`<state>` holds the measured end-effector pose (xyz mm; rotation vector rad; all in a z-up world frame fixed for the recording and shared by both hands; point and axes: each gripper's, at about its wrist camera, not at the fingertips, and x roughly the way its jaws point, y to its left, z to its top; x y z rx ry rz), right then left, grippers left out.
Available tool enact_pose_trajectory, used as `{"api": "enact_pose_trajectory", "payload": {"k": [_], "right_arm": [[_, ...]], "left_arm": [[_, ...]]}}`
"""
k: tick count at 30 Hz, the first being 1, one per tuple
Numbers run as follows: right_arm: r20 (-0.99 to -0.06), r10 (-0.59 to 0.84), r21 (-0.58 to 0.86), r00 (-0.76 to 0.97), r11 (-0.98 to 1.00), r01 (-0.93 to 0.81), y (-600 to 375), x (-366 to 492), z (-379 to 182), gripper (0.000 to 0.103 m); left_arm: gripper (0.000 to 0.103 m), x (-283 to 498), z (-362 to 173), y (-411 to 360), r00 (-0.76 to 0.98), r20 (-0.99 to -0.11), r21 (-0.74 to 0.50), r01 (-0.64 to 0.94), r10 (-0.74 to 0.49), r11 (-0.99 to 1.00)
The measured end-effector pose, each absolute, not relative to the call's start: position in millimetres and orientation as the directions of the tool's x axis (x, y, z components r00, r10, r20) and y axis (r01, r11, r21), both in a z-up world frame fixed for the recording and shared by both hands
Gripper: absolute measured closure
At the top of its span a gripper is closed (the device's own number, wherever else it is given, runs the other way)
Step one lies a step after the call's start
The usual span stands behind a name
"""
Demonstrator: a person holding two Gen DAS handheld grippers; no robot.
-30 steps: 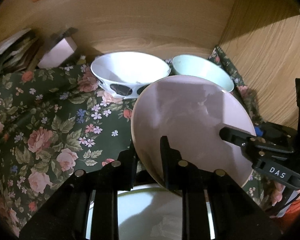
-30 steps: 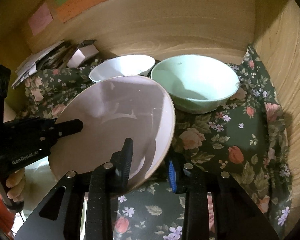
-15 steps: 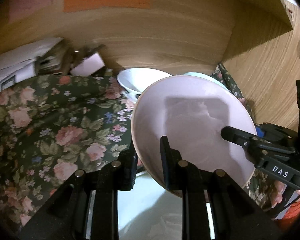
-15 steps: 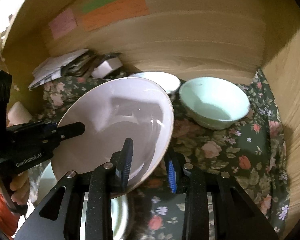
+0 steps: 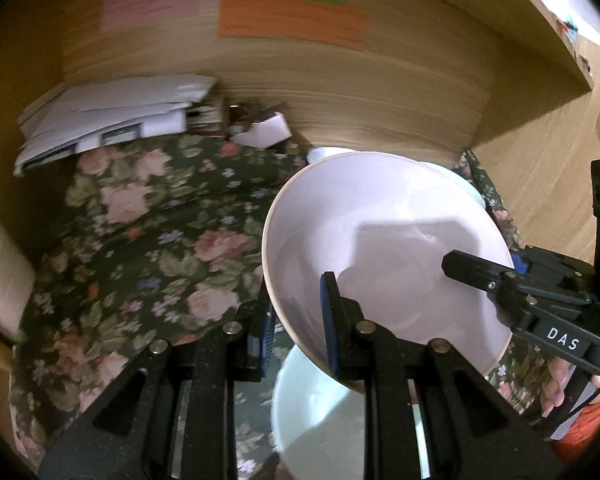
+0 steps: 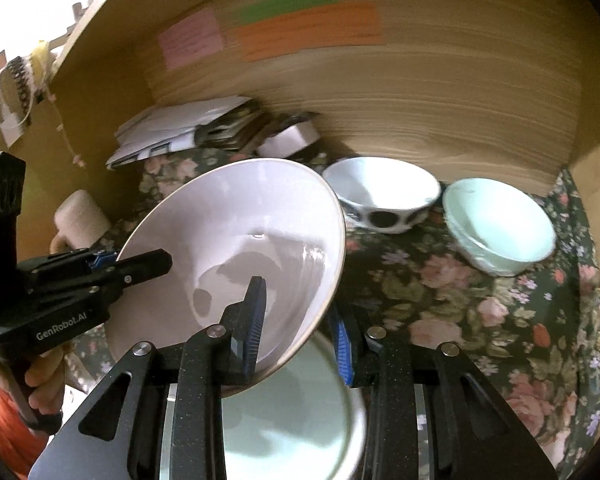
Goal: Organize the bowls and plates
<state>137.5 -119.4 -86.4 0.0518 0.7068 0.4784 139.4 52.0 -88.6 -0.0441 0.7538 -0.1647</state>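
A pale pink plate is held tilted above the floral cloth by both grippers. My left gripper is shut on its left rim. My right gripper is shut on its right rim; the plate also shows in the right wrist view. Below the plate lies a pale green plate, also seen in the left wrist view. A white bowl with dark spots and a mint green bowl stand at the back right on the cloth.
The floral cloth covers a wooden-walled nook. A stack of papers and a small pink box lie at the back left. A cream mug stands at the left. Coloured notes stick to the back wall.
Both grippers have lifted the pink plate up and back from the bowls. The bowls now look farther away, and the green plate beneath is more exposed.
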Motion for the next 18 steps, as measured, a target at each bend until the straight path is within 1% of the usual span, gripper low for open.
{"api": "enact_pose_trajectory", "payload": {"k": [18], "right_arm": [[-0.643,0.518,0.164,0.564,0.813,-0.559,-35,130,-90,0.075]], "left_arm": [[0.082,92,-102,132,0.729,-0.682,-0.13,-0.047,-0.055,0.99]]}}
